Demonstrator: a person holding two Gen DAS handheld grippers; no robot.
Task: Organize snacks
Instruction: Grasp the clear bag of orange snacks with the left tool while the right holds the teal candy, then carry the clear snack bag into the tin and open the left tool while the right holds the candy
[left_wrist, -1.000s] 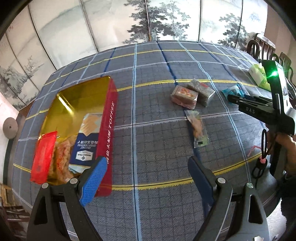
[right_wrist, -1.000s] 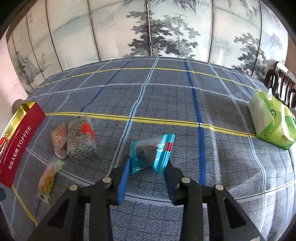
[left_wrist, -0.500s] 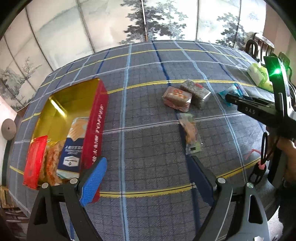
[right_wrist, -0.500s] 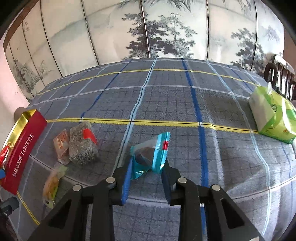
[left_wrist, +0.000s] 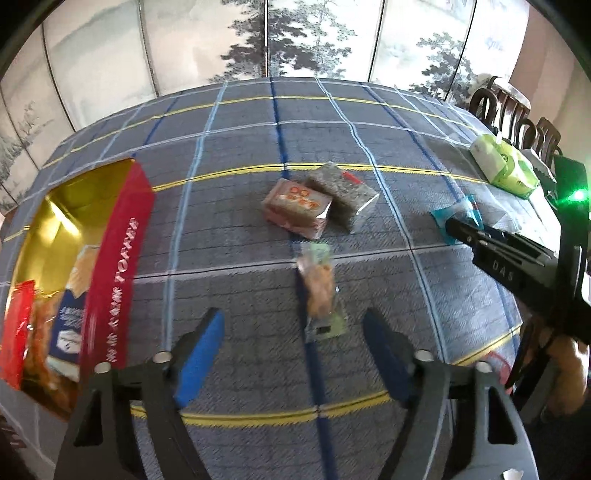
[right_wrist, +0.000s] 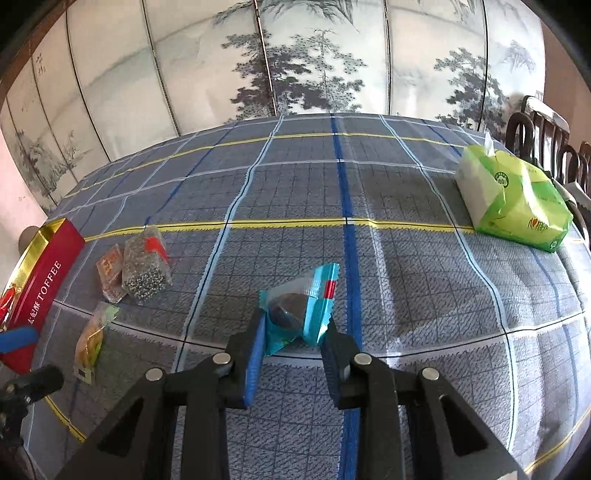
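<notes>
Teal wrapper: the teal snack packet (right_wrist: 301, 308) is sitting pinched between the blue pads of the right gripper (right_wrist: 295, 334), its crimped end pointing up and away from the jaws.
Right gripper: its jaws are standing narrow, closed against both sides of the packet; in the left wrist view its black body (left_wrist: 509, 258) is reaching in from the right, low over the tablecloth (left_wrist: 240, 229).
Left gripper: the left gripper (left_wrist: 293, 334) is hovering with its fingers spread wide and gripping nothing; the clear orange snack bag (left_wrist: 319, 291) is lying on the cloth in line with the gap, just beyond the tips.
Hand: part of the person's right hand (left_wrist: 569, 373) is showing at the lower right edge, wrapped round the handle.
Toffee tin: the red and gold tin (left_wrist: 114, 266) is lying open at the left, holding a red packet (left_wrist: 14, 328) and a blue-white packet (left_wrist: 68, 328).
Loose snacks: a pink-orange packet (left_wrist: 295, 206) and a grey seed packet (left_wrist: 343, 192) are lying touching, mid-table.
Tissue pack: a green pack (right_wrist: 513, 199) is resting at the far right edge.
</notes>
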